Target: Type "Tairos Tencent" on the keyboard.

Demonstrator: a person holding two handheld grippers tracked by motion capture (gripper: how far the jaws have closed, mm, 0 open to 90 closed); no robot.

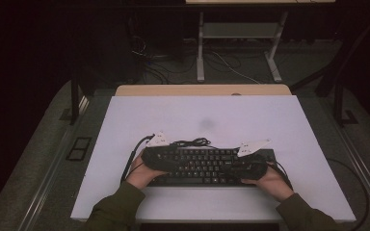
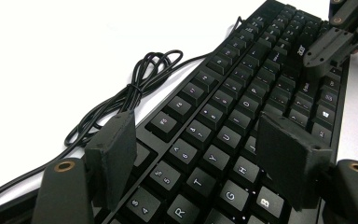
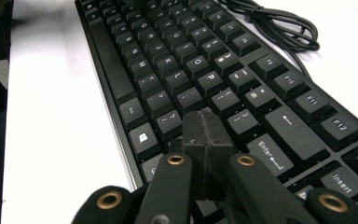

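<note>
Both grippers sit over the black keyboard (image 1: pixel 207 166), which lies flat near the front edge of the white table (image 1: pixel 202 120), long side across, its bundled cable (image 1: pixel 192 142) coiled just behind it.

The left gripper (image 2: pixel 205 154) has its jaws spread, pads hovering over the letter rows (T, G, H area) with nothing between them. The right gripper (image 3: pixel 208 149) has its pads pressed together, empty, tip low over the keys next to Enter; looks set to poke a key.

Risks, as I judge them: the closed right tip is about as wide as a keycap, so a slightly off push could hit two keys at once or slip into the gap between them. A slanted push could also slide the keyboard, since nothing pins it. The left gripper's spread pads could brush keys by accident if that hand drops. The cable loop lies close to the back edge; a drag backward could snag it.

Keyboard look: full-size, matte black, low square caps with pale legends, a small white logo at the right side, function row and Insert cluster visible in the right gripper view. Clean, no missing caps that I can see.
</note>
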